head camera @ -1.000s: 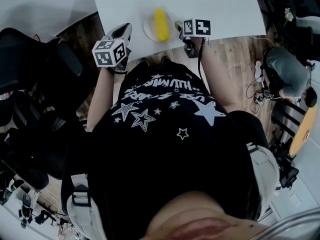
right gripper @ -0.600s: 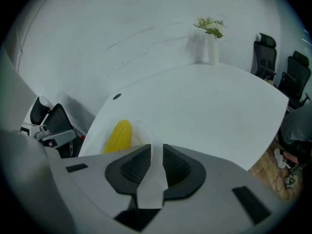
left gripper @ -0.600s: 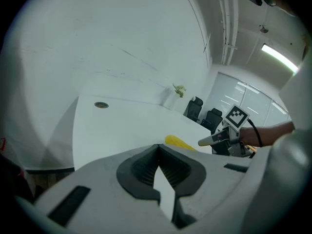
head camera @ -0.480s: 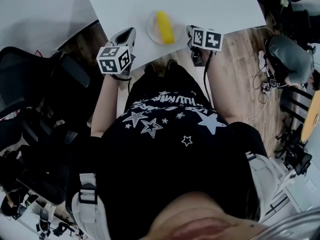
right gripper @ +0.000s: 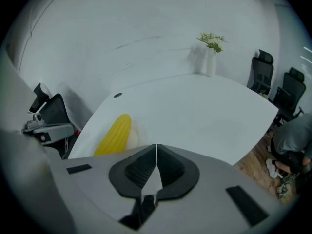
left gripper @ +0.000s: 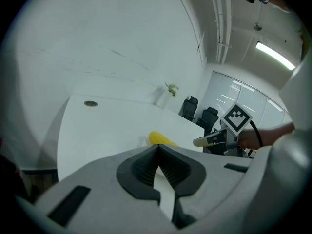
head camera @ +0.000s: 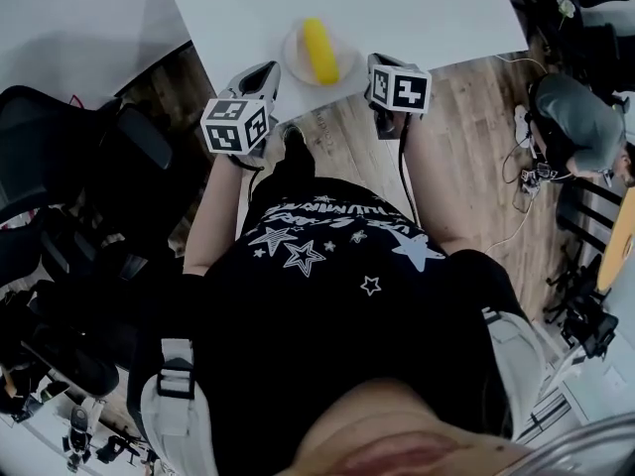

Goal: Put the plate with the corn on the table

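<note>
The plate (head camera: 295, 60) with the corn (head camera: 319, 50) sits on the white table (head camera: 427, 8), top centre of the head view, seemingly clear of both grippers. The left gripper (head camera: 264, 75) is closed and empty; the right gripper (head camera: 374, 65) has just closed on nothing.

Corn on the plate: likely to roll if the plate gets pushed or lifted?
Probably: the corn is a rounded cob lying loose on a flat-looking plate, so tilting could roll it sideways. It looks stiff, not floppy.

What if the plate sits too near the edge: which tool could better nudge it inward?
Left, marginally: both hang shut beside the plate, but the left tool points straight at it; the right tool aims past it.
</note>
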`<state>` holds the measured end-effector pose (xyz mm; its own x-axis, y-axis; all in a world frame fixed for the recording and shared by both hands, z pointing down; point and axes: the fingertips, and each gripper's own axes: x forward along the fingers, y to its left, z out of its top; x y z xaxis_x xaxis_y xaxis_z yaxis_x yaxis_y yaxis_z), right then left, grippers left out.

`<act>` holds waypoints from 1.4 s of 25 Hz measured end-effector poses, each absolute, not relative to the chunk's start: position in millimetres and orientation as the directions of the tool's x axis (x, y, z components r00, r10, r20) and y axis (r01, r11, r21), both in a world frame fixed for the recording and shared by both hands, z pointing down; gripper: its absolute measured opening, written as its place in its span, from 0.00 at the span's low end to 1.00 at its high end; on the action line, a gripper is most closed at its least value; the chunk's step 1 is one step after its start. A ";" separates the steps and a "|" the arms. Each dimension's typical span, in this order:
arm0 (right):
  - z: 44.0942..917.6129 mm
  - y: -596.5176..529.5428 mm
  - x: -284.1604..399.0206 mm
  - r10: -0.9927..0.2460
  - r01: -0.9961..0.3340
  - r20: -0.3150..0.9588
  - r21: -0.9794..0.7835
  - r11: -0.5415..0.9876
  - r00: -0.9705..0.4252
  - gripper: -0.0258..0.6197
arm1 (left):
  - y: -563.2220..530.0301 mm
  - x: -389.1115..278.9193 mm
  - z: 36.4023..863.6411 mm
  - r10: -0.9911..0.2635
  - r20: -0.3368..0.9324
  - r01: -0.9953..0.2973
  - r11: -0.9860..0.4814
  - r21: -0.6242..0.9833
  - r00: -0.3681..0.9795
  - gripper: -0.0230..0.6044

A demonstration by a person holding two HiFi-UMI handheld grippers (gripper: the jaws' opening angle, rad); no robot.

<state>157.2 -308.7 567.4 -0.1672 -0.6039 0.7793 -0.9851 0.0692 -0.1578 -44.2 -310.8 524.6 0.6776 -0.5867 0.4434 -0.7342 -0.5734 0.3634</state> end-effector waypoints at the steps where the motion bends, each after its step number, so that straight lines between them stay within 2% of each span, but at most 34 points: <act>1: 566.8 -303.4 158.2 -0.607 -0.982 0.775 -0.179 0.057 -0.176 0.05 | -305.4 -39.4 525.1 -0.583 0.448 -0.734 -0.571 0.368 0.678 0.04; 9: 545.2 -236.0 150.8 -0.640 -0.968 0.735 -0.243 0.060 -0.224 0.05 | -234.0 -7.9 498.5 -0.556 0.430 -0.697 -0.634 0.335 0.712 0.04; 35: 455.1 -15.8 142.2 -0.748 -0.953 0.598 -0.252 0.166 -0.288 0.05 | -8.2 3.8 427.4 -0.618 0.344 -0.706 -0.652 0.277 0.706 0.04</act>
<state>142.2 -15.8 455.1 -0.2884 -0.7479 0.5979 -0.9534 0.1663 -0.2518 3.8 -8.2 427.4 0.7065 -0.6184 0.3442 -0.7057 -0.6522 0.2768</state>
